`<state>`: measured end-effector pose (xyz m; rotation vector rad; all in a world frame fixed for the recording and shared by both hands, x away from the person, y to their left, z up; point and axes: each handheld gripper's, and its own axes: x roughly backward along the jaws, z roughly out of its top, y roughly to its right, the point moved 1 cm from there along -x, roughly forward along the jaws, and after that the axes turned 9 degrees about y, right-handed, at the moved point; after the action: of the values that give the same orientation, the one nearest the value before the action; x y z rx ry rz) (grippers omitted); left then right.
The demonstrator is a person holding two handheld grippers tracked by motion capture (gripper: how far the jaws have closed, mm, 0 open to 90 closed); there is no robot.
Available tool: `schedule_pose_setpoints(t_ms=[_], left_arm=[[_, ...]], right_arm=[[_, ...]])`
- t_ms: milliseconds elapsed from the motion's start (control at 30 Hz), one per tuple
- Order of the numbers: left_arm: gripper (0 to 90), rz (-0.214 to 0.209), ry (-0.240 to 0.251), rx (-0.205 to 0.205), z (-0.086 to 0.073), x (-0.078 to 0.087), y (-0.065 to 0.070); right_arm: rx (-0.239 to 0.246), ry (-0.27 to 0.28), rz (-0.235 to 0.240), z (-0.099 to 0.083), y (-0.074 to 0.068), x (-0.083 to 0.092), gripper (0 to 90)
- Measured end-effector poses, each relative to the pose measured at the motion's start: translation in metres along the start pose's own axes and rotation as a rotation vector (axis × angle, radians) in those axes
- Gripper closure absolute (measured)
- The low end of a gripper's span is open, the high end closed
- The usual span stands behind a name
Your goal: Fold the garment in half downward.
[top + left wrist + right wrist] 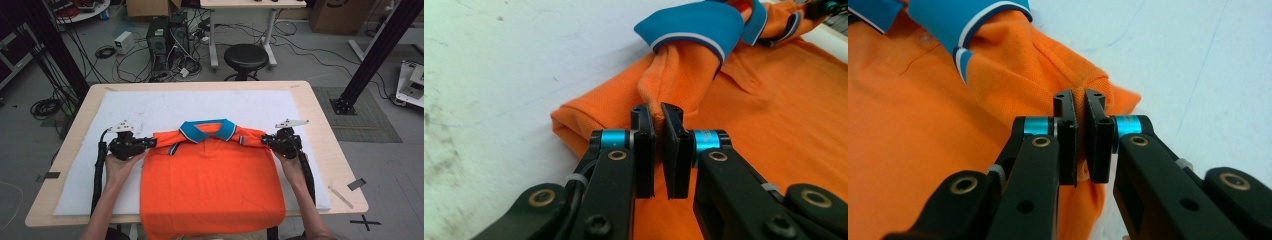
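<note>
An orange polo shirt (pixel 210 185) is laid face up on the white mat (pixel 150 107), its hem overhanging the table's near edge. Each shoulder is pinched: the left gripper (pixel 658 112) and the right gripper (pixel 1079 97) are closed on folded fabric, evidently so the garment can be carried evenly and kept flat.

This is a lab or robotics workroom, not a home; behind the table (pixel 320 130), covered by a white mat (pixel 150 107), a computer tower (pixel 158 37) stands on the bare grey floor (pixel 310 65) amid tangled cables (pixel 125 62). Black metal frame posts (pixel 380 47) rise at both sides; a round black stool (pixel 245 57), another white table (pixel 240 5) and cardboard boxes (pixel 340 15) stand farther back.
</note>
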<state>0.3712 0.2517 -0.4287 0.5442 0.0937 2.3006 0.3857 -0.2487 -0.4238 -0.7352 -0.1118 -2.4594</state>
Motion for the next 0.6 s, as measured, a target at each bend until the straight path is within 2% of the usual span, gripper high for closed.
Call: schedule_pose_setpoints(t_ms=[67,133,233,600], left_arm=[[84.4,-0.001,0.000,-0.012,-0.004,0.004,0.005],[84.4,-0.014,-0.006,-0.011,-0.010,0.009,0.010],[84.4,-0.022,-0.012,-0.008,-0.015,0.013,0.013],[84.4,-0.096,-0.042,0.039,-0.038,0.034,0.025]], right_arm=[[0.002,0.000,0.009,-0.006,0.000,0.004,86.3],[-0.019,0.000,0.023,-0.014,-0.001,0.010,86.3],[-0.026,-0.005,0.032,-0.018,-0.002,0.013,86.3],[-0.053,-0.013,0.080,-0.040,-0.008,0.041,86.4]])
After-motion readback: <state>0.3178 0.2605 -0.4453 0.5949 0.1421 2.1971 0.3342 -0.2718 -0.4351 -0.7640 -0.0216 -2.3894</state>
